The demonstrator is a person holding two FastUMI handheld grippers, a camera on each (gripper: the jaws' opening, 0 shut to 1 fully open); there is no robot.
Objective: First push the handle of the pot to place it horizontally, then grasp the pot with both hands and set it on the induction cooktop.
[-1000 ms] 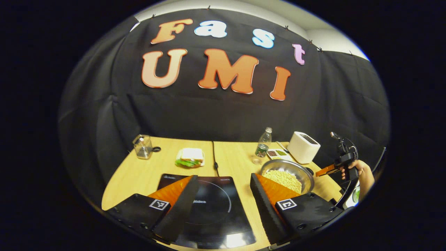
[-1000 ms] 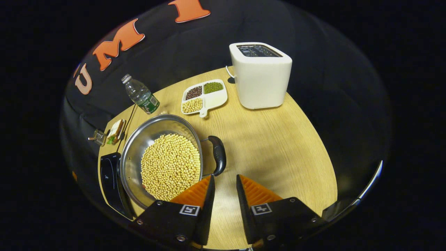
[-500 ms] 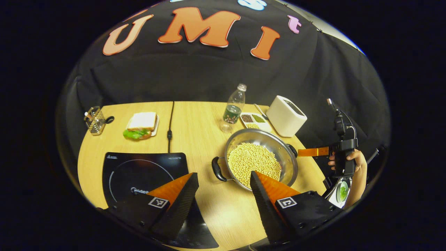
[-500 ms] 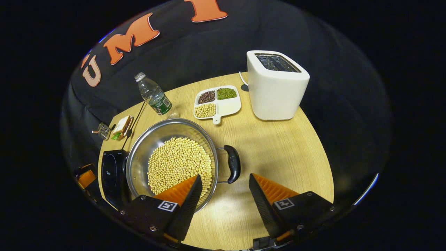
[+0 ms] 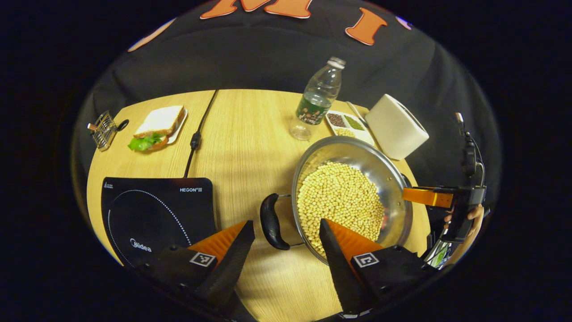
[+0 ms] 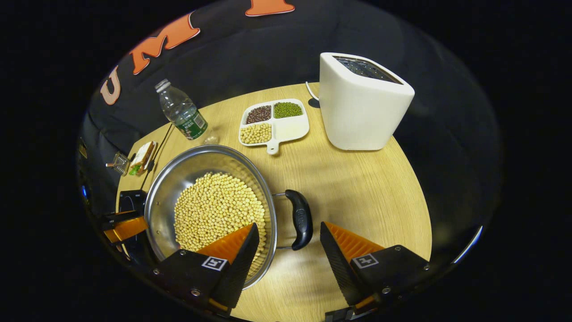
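The round stainless-steel pot (image 5: 353,197), filled with pale beans, sits on the wood-grain table (image 5: 250,134) right of the flat black induction cooktop (image 5: 156,210), each smooth black loop handle (image 6: 300,219) framed with clearance by the spread fingers of the left gripper (image 5: 283,250) and right gripper (image 6: 288,250).

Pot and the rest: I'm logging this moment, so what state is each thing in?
Pot: full of beans, on the table, unheld.
Left gripper: open, straddling a pot handle.
Right gripper: open, straddling the other handle.
Induction cooktop: bare.
Bottle: upright.
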